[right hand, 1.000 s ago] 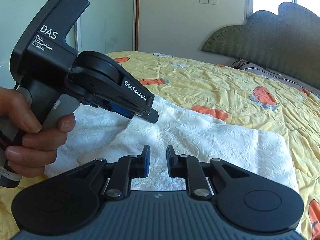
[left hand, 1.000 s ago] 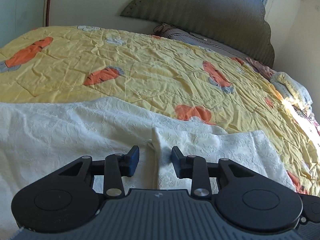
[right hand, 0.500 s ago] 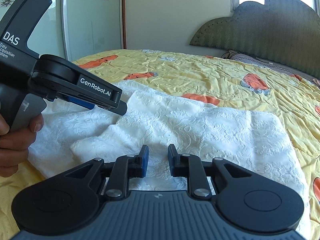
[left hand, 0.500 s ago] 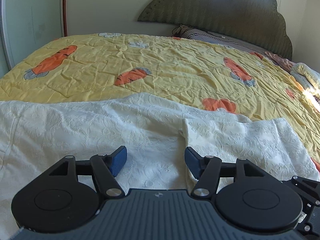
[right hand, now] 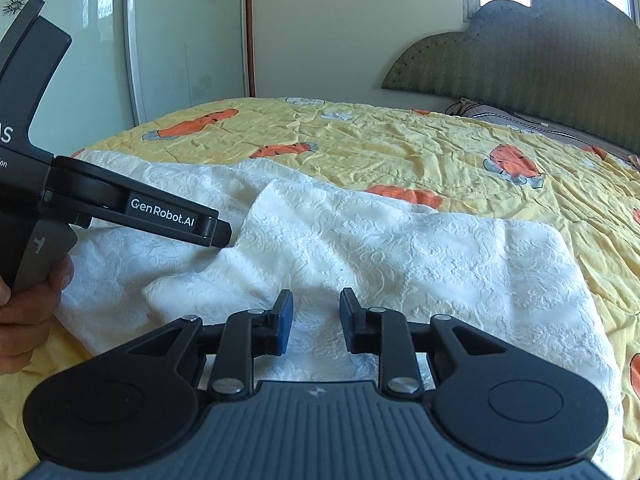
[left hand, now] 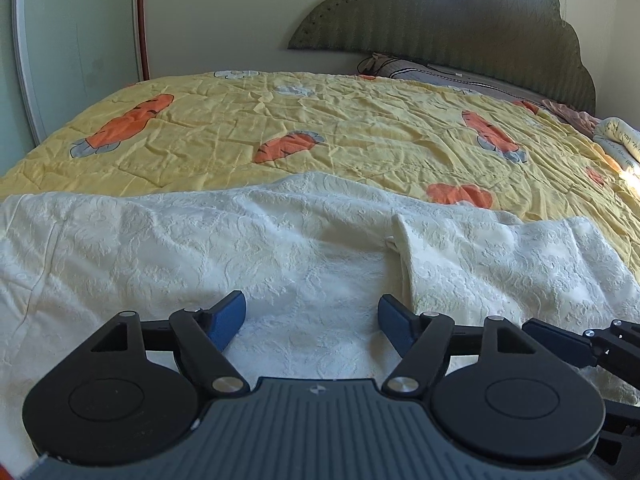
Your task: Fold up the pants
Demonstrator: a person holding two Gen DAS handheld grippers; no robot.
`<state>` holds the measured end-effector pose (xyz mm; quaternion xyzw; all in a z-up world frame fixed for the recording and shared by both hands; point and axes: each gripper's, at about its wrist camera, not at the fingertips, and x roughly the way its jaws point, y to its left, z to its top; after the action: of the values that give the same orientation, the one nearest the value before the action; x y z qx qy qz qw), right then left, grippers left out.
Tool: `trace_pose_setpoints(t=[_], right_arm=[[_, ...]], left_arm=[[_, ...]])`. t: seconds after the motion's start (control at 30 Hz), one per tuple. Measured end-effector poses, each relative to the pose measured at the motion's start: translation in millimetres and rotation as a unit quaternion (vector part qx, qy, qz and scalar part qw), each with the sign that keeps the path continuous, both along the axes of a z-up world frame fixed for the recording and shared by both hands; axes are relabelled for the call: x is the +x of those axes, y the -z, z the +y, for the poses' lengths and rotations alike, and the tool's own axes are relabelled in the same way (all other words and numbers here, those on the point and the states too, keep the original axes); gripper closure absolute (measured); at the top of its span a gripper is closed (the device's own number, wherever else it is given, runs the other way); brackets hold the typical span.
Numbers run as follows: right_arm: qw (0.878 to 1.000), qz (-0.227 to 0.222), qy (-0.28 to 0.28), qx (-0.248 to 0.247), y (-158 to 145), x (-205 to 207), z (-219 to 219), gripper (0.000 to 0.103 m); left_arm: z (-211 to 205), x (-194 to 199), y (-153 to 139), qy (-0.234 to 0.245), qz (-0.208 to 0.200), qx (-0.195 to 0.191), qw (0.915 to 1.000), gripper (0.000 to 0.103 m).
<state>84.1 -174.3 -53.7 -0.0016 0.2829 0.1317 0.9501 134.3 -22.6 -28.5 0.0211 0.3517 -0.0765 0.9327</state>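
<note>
White textured pants (left hand: 248, 248) lie spread on the yellow carrot-print bedspread (left hand: 320, 136), with a folded-over flap on the right (left hand: 500, 256). My left gripper (left hand: 312, 320) is wide open and empty, just above the cloth left of the flap's edge. In the right wrist view the pants (right hand: 400, 256) fill the middle, and my right gripper (right hand: 316, 316) is partly open and empty over their near edge. The left gripper (right hand: 218, 234) shows at the left there, held by a hand, its tip by the fold.
A green padded headboard (left hand: 460, 40) stands at the far end with pillows (left hand: 616, 140) at the right. Sliding wardrobe doors (right hand: 188, 52) are at the left beyond the bed. Bare bedspread lies beyond the pants.
My left gripper let go of the flap's edge, opened wide and pulled back to the left. My right gripper opened a little and stayed over the near edge.
</note>
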Motion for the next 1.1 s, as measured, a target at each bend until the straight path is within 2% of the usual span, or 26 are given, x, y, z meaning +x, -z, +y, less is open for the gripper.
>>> trace_pose_setpoints(t=[0.03, 0.1, 0.13, 0.17, 0.23, 0.33, 0.37, 0.5, 0.57, 0.7, 1.1], right_arm=[[1.000, -0.005, 0.002, 0.001, -0.9, -1.8, -0.3, 0.074], [0.999, -0.028, 0.015, -0.002, -4.7, -10.4, -1.5, 0.053], [0.999, -0.042, 0.025, -0.003, -7.2, -14.7, -2.7, 0.037], [0.998, -0.057, 0.036, -0.004, -10.5, -19.7, -4.9, 0.032], [0.997, -0.059, 0.046, -0.007, -13.5, -20.8, -8.2, 0.032], [0.998, -0.019, 0.060, -0.014, -3.1, -9.5, -11.6, 0.031], [0.998, 0.001, 0.059, -0.016, 0.1, -3.9, -11.2, 0.026], [0.998, 0.005, 0.057, -0.041, 2.7, -1.0, -4.1, 0.012], [0.996, 0.008, 0.070, -0.048, 3.6, 0.1, -3.8, 0.000], [0.997, 0.018, 0.068, -0.024, 4.4, 2.2, -11.3, 0.000], [0.997, 0.021, 0.068, -0.019, 5.2, 3.6, -12.5, 0.000]], left_arm=[[0.1, -1.6, 0.6, 0.000, -0.003, 0.003, 1.0000, 0.027], [0.8, -4.5, 2.3, 0.000, -0.010, 0.012, 0.9999, 0.018], [1.6, -5.8, 4.2, -0.002, -0.014, 0.017, 0.9998, 0.014], [2.6, -7.0, 6.5, -0.004, -0.017, 0.019, 0.9997, 0.009], [3.5, -9.8, 10.0, -0.010, -0.026, 0.016, 0.9995, 0.008], [0.3, -12.2, 12.5, -0.010, -0.036, 0.025, 0.9990, 0.005], [-0.1, -12.9, 13.5, -0.008, -0.037, 0.026, 0.9989, 0.004], [0.9, -11.6, 14.5, -0.007, -0.034, 0.023, 0.9991, 0.002], [1.9, -11.4, 15.1, -0.008, -0.033, 0.020, 0.9992, 0.001], [0.7, -12.6, 15.5, -0.010, -0.036, 0.024, 0.9990, 0.001], [0.8, -13.2, 15.6, -0.010, -0.036, 0.024, 0.9990, 0.000]])
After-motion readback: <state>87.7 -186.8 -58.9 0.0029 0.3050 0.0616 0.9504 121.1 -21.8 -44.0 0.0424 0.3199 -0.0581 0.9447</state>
